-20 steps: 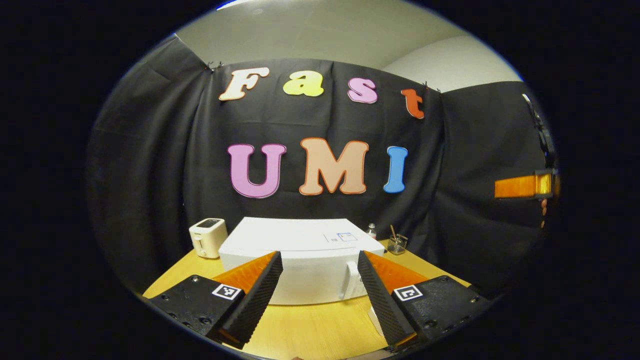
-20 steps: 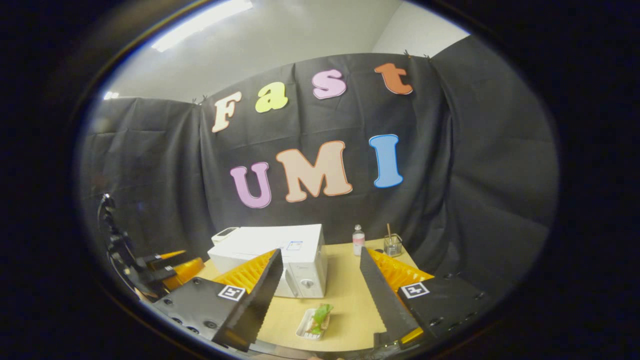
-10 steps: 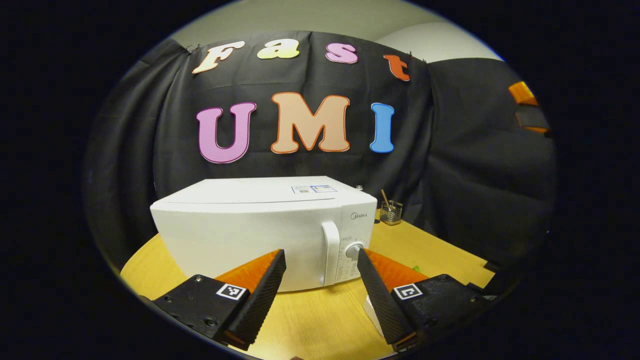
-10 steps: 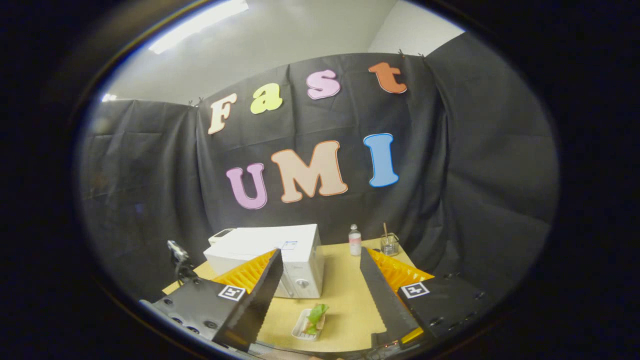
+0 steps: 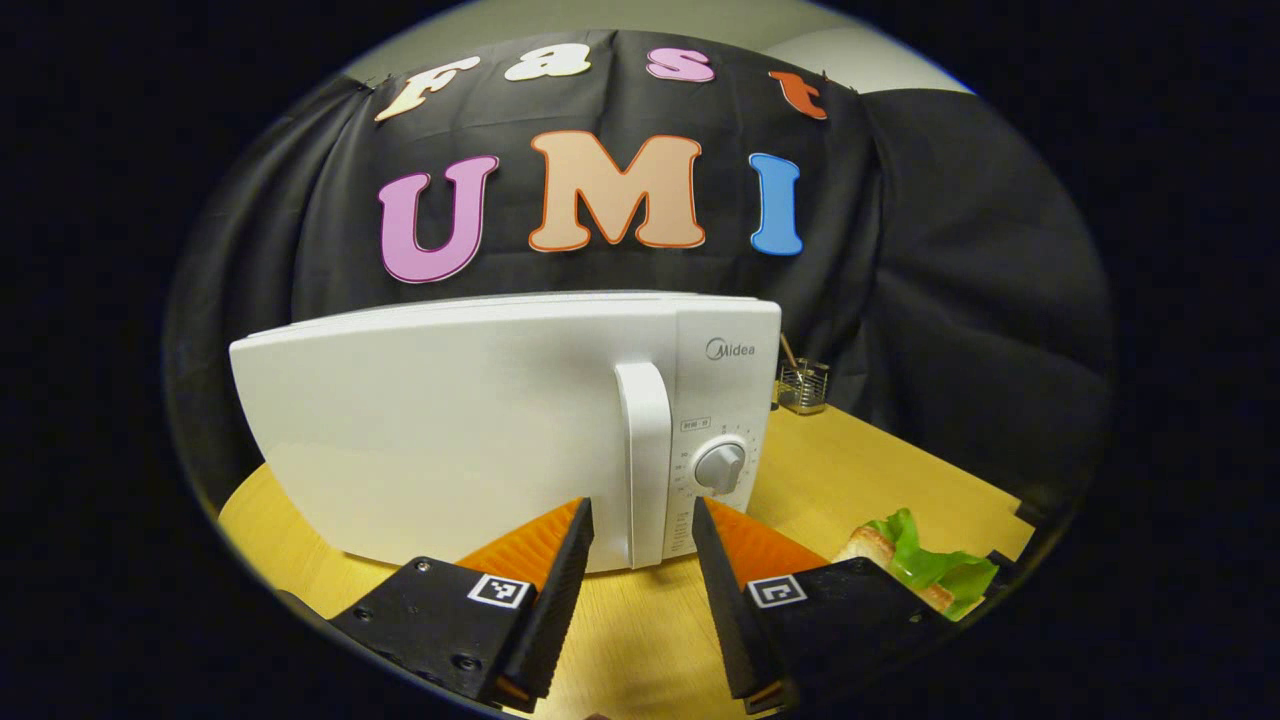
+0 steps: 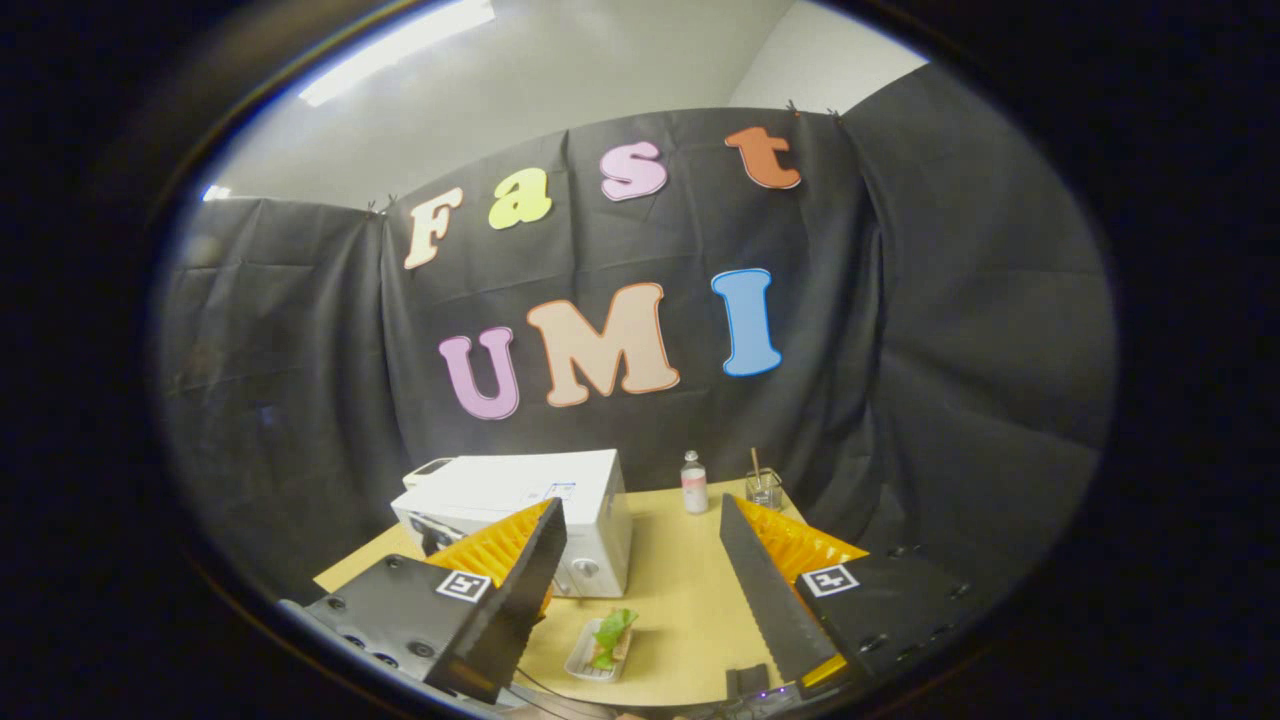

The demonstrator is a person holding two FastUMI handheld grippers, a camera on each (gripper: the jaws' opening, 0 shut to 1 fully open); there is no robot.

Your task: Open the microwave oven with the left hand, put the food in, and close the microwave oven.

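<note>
Now left hand-held gripper [image 5: 640, 590] spread, straddling microwave handle [image 5: 644, 460].

A small clear bottle with a pink label [image 6: 692, 483] stands on the light wooden table [image 6: 680, 590], a glass jar holding a stick [image 6: 763, 488] just beside it.

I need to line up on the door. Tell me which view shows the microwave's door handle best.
The left gripper view: the door handle stands close, upright and whole between that gripper's fingers. In the right gripper view the microwave is small and far, its handle too small to make out.

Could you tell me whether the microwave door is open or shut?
Shut: the microwave door lies flush with the control panel, hiding the inside.
</note>
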